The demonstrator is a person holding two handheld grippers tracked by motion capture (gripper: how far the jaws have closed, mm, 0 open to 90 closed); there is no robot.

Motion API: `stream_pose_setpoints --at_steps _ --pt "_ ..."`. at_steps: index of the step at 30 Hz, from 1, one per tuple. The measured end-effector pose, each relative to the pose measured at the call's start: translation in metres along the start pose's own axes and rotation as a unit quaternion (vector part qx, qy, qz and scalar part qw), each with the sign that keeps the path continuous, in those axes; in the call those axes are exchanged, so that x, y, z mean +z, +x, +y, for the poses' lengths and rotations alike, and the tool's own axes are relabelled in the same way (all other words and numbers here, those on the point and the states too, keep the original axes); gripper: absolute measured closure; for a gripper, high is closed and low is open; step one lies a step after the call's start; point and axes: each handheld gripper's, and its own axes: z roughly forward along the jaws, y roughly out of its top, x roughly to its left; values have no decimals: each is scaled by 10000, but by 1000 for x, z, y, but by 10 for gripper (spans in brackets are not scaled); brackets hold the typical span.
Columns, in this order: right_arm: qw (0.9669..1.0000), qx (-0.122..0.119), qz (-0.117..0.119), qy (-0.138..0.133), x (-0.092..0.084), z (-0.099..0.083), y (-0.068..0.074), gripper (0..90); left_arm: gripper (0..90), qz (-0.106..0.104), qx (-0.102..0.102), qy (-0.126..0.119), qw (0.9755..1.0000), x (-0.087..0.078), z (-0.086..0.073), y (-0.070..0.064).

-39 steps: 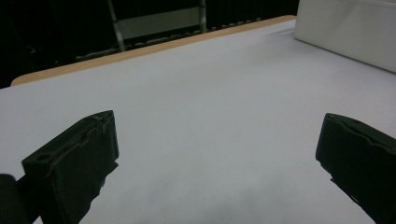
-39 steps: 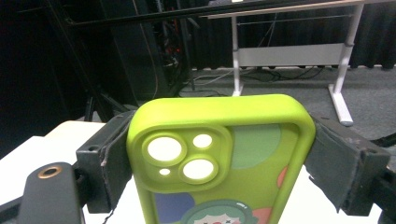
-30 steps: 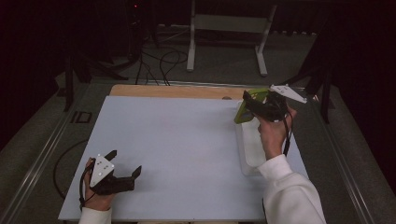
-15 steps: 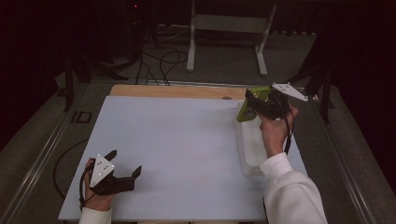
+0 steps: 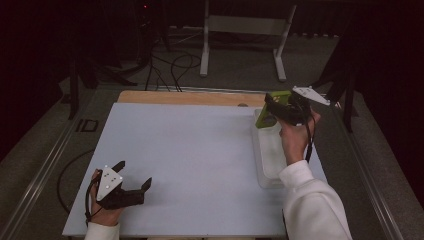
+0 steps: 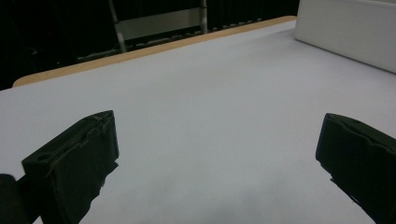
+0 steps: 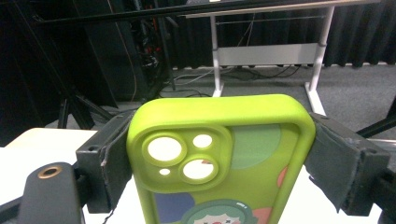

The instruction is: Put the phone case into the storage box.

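A lime-green phone case point(image 7: 219, 154) with camera cut-outs and a cartoon print is clamped between the jaws of my right gripper point(image 7: 215, 154). In the high view the same phone case point(image 5: 267, 112) hangs above the far end of a white tray point(image 5: 267, 165) at the table's right side, held by my right gripper point(image 5: 272, 111). My left gripper point(image 5: 134, 176) rests low at the near left of the table, its jaws spread wide with nothing between them. The left gripper view shows both of those jaws over bare white tabletop point(image 6: 210, 102).
The white tray point(image 6: 345, 32) lies along the right edge of the white table mat point(image 5: 190, 150). A wooden strip point(image 5: 190, 97) runs along the far edge. Beyond it stand a metal frame point(image 5: 245, 30) and floor cables point(image 5: 170, 60).
My right gripper has drifted a little to the right and away with the phone case. The left gripper has stayed still.
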Motion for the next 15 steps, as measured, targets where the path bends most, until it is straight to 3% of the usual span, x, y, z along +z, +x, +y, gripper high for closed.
stream_pose_setpoints --at_steps 15 --pt "9998 40 -177 66 11 -4 -5 161 0 3 -4 12 10000 0 0 0"
